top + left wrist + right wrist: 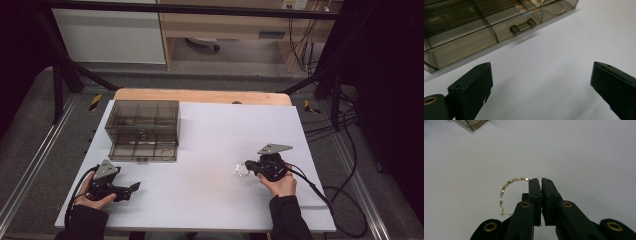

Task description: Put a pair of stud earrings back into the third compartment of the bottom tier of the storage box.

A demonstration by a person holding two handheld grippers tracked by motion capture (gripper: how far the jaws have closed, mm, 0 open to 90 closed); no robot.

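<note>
A thin gold chain [507, 183] hangs in a curve from the tips of my right gripper [541, 180], which is shut on one end of it. From above, the chain [242, 170] shows as a small loop just left of the right gripper [249, 168], over the right half of the white sheet. My left gripper [134, 187] rests at the front left, its jaws wide open with nothing between them [541, 75]. It faces the pulled-out drawer [461, 47] of a smoky clear organiser box [142, 122]. Another gold chain [551, 9] lies in the drawer's right compartment.
The drawer [142, 151] sticks out toward the person and has a small bar handle [523, 26]. A white sheet [210, 150] covers the wooden table [200, 95]. Black cables [320, 192] trail from the right gripper over the table's right edge.
</note>
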